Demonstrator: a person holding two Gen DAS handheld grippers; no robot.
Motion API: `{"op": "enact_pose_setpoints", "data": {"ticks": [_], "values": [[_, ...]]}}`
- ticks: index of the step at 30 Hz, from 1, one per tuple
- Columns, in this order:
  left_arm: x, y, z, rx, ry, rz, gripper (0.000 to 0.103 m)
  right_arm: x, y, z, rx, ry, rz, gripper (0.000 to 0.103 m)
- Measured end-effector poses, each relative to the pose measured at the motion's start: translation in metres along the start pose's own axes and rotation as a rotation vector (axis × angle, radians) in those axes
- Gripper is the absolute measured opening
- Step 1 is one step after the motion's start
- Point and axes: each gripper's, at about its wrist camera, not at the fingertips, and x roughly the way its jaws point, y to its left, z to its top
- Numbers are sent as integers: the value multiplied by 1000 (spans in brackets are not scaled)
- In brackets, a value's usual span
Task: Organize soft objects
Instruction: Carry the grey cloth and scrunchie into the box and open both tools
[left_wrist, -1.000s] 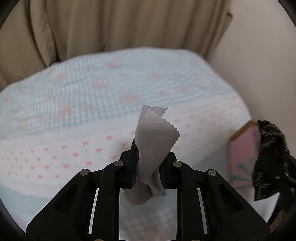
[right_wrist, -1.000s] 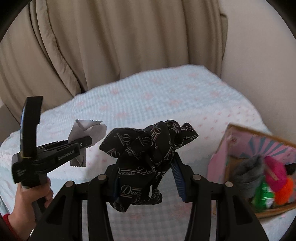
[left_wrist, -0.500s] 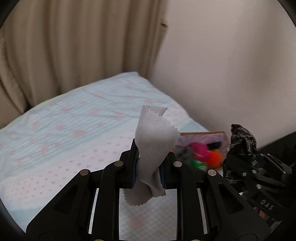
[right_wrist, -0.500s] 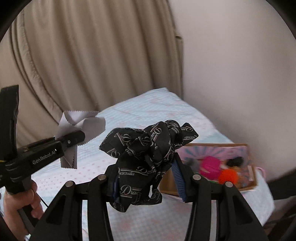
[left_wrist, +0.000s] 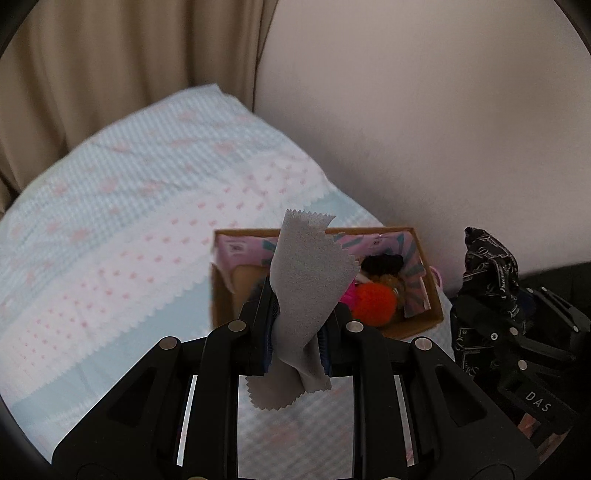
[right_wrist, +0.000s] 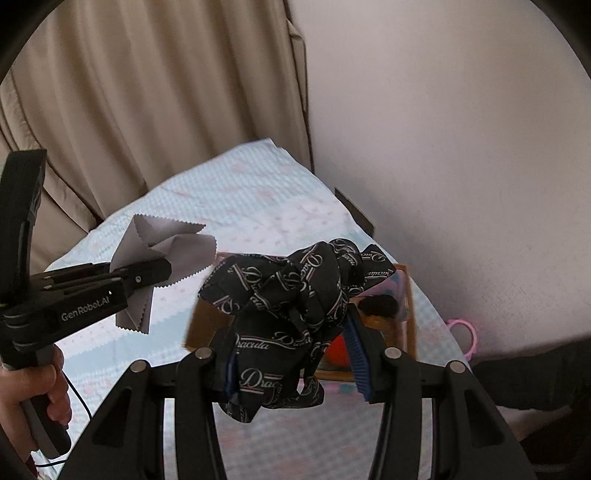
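- The left gripper (left_wrist: 295, 332) has its fingers clamped tight on a grey cloth (left_wrist: 306, 280). The cloth stands up out of the fingers as a twisted strip, long axis along the fingers' line, with a pinked end hanging below them.
- Just past the left fingers and slightly right of them lies the box (left_wrist: 430, 295), open at the top, on the bed (left_wrist: 129, 229). From this view the cloth's upper end overlaps the box's far rim. An orange ball (left_wrist: 373, 299) and other soft items already fill the right half of the box; the left half, nearer these fingers, looks free.
- The right gripper (right_wrist: 291, 354) holds a black printed scarf (right_wrist: 291, 295) bunched between partly closed fingers. Most of it sits as a wad above the fingers, and a loose tail droops below.
- The box (right_wrist: 404, 317) lies straight ahead of the right fingers, mostly hidden behind the scarf. Both grippers look about equally near it, the left coming at its left side, the right at its near edge.
- Room: the wall (right_wrist: 461, 166) stands just behind the box, so a drop from above looks safer than a forward push. The grippers are side by side, so dropping in turn would likely avoid a clash.
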Motion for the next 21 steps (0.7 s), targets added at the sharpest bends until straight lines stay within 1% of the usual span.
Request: {"op": "enact_pose_setpoints", "data": {"ticks": [4, 7, 10, 13, 15, 16, 17, 18, 19, 20, 21], "values": [[49, -10, 7, -54, 84, 23, 17, 34, -36, 8, -18, 60, 27, 44], [83, -7, 9, -83, 158, 48, 17, 57, -50, 9, -24, 105, 56, 44], [102, -6, 8, -94, 202, 70, 17, 86, -62, 8, -29, 168, 89, 44], [114, -5, 9, -98, 229, 97, 17, 102, -66, 2, -44, 209, 116, 44], [116, -8, 11, -79, 231, 126, 17, 113, -69, 1, -41, 221, 139, 45], [117, -10, 11, -61, 238, 141, 17, 117, -70, 0, -38, 227, 146, 48], [119, -12, 11, -44, 246, 155, 17, 121, -70, -1, -38, 237, 148, 55], [120, -13, 12, -31, 253, 163, 18, 123, -70, -1, -38, 243, 145, 64], [123, -13, 14, -24, 259, 163, 18, 126, -70, -2, -40, 243, 141, 70], [126, -12, 14, -27, 264, 158, 18, 126, -71, -2, -42, 238, 141, 85], [126, -11, 15, -35, 265, 150, 18, 127, -71, -2, -44, 231, 147, 97]]}}
